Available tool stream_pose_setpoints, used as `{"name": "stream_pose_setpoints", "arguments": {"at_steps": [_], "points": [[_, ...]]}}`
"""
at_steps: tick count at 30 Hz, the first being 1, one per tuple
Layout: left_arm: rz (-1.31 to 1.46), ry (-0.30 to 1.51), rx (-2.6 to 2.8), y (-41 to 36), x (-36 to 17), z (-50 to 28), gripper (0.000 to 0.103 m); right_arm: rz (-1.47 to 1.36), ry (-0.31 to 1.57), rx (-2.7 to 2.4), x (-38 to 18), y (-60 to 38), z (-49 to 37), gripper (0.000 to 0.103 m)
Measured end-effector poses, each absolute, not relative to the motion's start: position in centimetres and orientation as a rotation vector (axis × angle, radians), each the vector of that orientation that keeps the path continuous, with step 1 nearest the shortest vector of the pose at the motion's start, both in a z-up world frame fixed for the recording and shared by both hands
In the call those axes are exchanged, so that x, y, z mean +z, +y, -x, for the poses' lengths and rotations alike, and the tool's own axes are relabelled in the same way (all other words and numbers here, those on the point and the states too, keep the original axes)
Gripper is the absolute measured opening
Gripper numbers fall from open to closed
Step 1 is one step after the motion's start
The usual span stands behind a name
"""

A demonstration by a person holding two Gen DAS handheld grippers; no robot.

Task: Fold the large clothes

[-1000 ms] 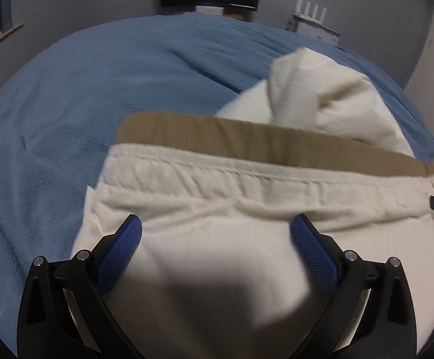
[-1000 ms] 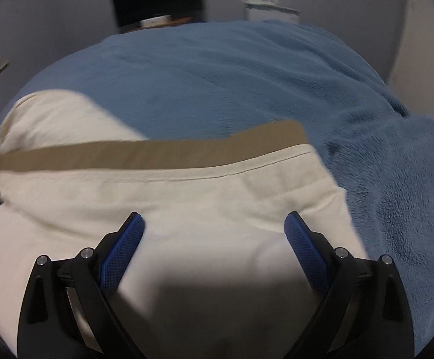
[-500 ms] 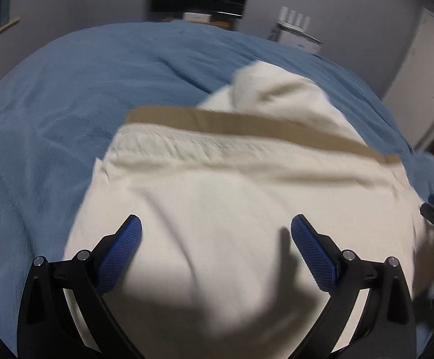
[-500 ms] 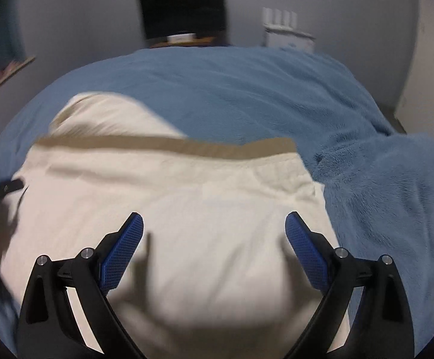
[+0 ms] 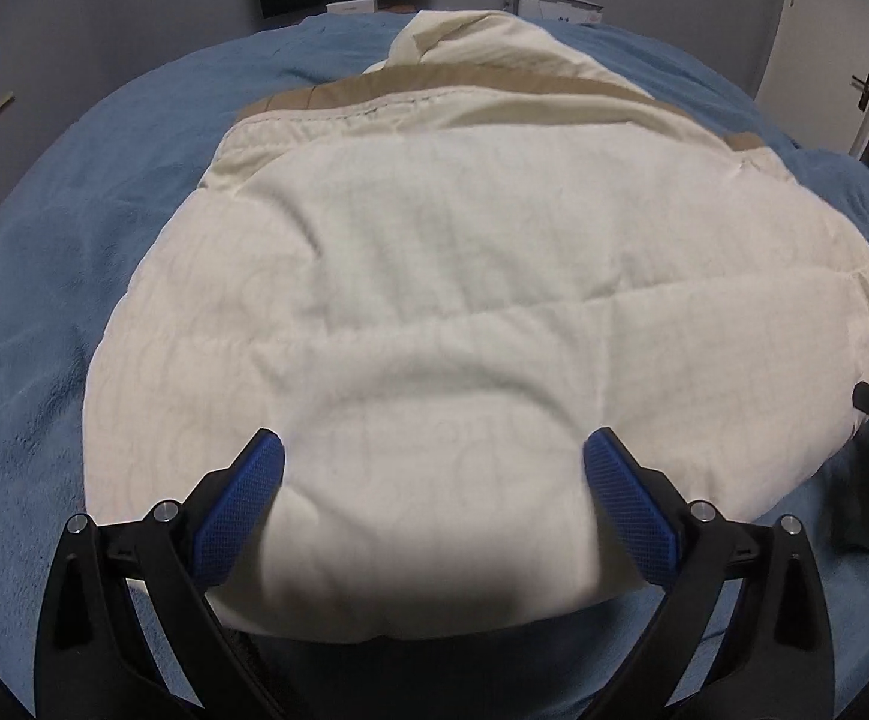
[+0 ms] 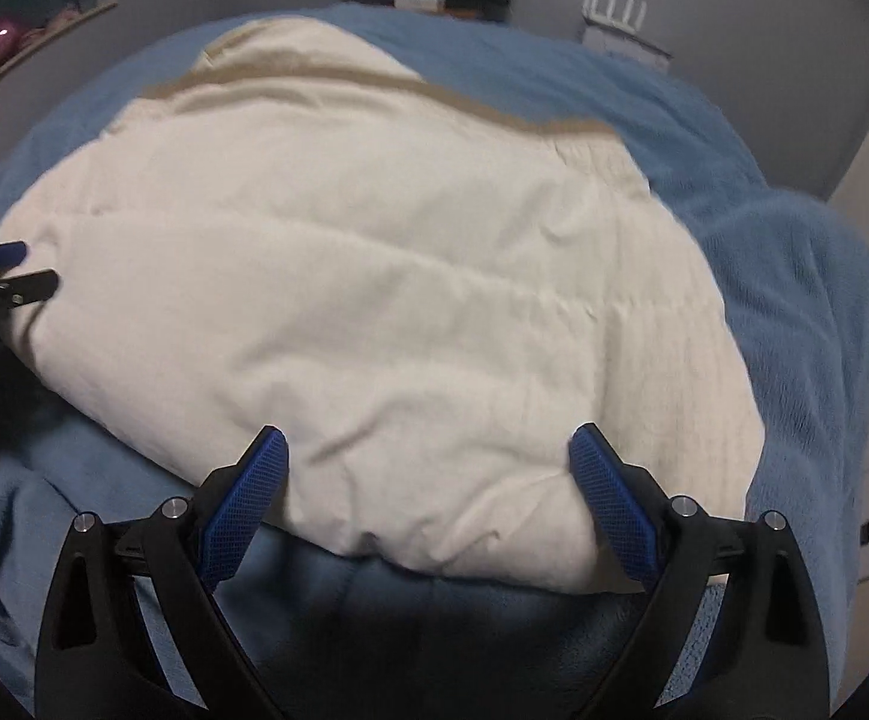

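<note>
Cream quilted garment (image 5: 464,300) with tan band, folded on blue fleece blanket (image 5: 62,276) — left gripper (image 5: 434,483) and right gripper (image 6: 428,474) at its near edge, jaws wide apart, empty.

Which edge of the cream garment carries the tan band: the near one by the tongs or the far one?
The far one. The tan band runs along the garment's far edge; the near edge by the open left tongs is plain cream.
</note>
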State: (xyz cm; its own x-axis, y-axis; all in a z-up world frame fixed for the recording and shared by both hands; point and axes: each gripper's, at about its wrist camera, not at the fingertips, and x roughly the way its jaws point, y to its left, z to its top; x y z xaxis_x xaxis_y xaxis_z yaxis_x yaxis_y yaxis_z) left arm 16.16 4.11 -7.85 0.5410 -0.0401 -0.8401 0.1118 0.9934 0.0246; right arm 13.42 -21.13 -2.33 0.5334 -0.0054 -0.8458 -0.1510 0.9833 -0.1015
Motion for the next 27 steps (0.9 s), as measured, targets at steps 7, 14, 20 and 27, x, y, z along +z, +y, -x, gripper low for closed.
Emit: {"name": "stream_pose_setpoints", "arguments": {"at_steps": [7,14,20,27], "points": [[-0.085,1.027,-0.053,5.2,-8.6,-12.7,0.097,0.139,0.987,0.009,-1.7,-23.3,-12.2,0.076],[0.087,1.135,-0.049,9.2,-9.9,-12.0,0.097,0.065,1.005,-0.011,-1.5,-25.3,-12.5,0.076],[0.109,1.029,-0.060,10.1,-6.7,-11.9,0.096,-0.051,0.894,0.053,2.3,-26.5,-12.1,0.076],[0.046,0.867,-0.049,11.3,0.3,-17.3,0.096,0.055,0.840,-0.012,6.9,-29.2,-18.2,0.077]]}}
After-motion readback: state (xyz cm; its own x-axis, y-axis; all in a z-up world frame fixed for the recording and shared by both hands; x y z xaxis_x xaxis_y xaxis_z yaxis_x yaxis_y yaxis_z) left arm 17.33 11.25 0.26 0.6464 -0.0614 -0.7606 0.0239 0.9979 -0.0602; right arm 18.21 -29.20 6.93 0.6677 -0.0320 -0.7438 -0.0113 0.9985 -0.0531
